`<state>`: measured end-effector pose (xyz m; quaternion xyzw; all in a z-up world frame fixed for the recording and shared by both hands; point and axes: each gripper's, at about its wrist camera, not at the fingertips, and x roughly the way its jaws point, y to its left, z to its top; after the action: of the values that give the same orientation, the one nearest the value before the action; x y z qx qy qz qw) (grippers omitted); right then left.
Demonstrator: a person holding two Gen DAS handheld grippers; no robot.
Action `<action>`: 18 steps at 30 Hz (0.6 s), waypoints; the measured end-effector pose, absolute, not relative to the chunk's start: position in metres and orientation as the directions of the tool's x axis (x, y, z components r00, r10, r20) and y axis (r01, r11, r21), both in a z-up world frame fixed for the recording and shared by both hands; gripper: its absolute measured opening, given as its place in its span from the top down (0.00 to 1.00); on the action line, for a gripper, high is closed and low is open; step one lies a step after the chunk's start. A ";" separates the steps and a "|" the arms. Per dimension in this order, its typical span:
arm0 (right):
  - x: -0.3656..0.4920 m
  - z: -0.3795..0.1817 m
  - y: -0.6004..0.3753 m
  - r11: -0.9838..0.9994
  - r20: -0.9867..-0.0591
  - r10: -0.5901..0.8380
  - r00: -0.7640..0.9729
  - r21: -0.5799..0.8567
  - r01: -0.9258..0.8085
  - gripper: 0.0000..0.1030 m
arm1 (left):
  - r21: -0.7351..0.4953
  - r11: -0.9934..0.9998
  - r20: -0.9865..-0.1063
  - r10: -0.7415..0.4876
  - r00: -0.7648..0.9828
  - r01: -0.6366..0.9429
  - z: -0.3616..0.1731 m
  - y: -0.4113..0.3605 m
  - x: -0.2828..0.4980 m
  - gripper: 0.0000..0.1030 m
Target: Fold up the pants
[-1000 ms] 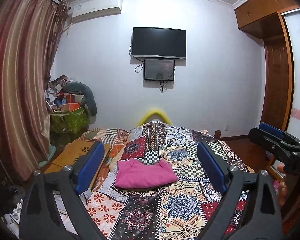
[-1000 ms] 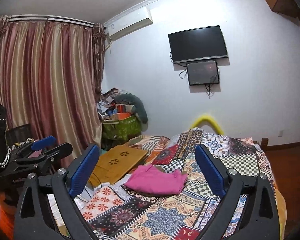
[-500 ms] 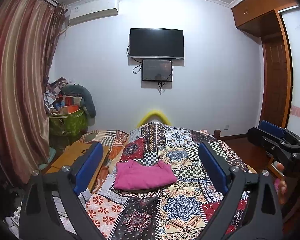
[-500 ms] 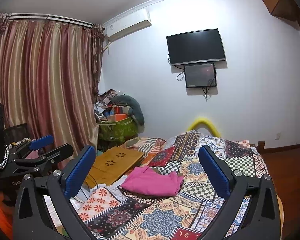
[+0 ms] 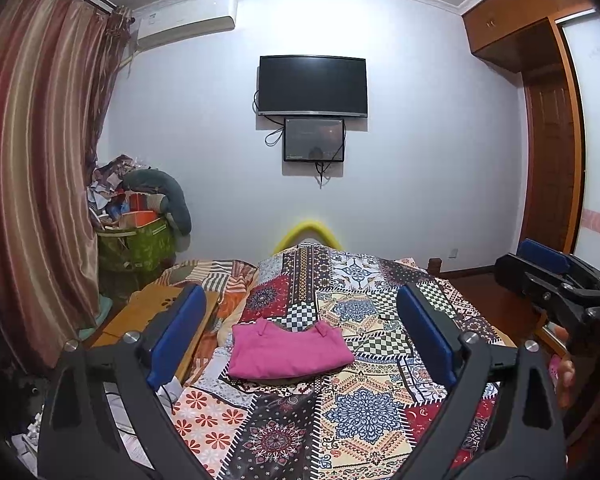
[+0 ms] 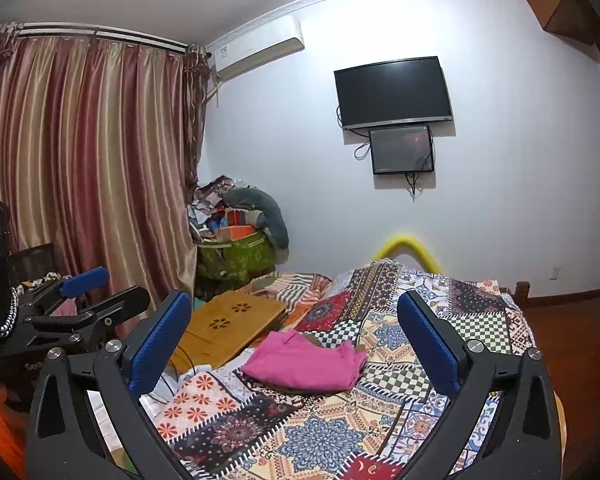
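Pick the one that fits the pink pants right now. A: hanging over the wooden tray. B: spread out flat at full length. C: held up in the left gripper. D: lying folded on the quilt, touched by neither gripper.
D: the pants lie as a compact folded bundle on the quilt, with the left gripper and right gripper both open and empty, short of them.

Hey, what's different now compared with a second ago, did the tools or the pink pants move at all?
Hardly anything. Both views drifted slightly, so the left tool and right tool shifted a little, still held above the bed. Nothing was taken hold of or let go: both stay open and empty. The folded pink pants lie in the same spot on the patchwork cover.
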<state>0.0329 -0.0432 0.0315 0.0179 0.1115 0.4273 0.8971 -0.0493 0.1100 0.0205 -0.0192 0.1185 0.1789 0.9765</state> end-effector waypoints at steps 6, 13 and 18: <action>0.033 0.031 -0.044 0.635 -0.185 0.770 0.610 0.127 -0.762 0.00 | -0.001 0.937 -0.243 0.339 0.909 -0.350 0.021 0.110 -0.048 0.06; 0.033 0.032 -0.043 0.635 -0.186 0.770 0.610 0.126 -0.762 0.00 | -0.006 0.938 -0.246 0.335 0.910 -0.347 0.021 0.110 -0.048 0.06; 0.032 0.032 -0.044 0.632 -0.184 0.772 0.609 0.123 -0.765 0.00 | -0.005 0.939 -0.239 0.332 0.913 -0.343 0.021 0.109 -0.049 0.01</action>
<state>0.0315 -0.0442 0.0318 0.0161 0.1102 0.4284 0.8967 -0.0485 0.1085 0.0214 -0.0236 0.1179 0.1725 0.9776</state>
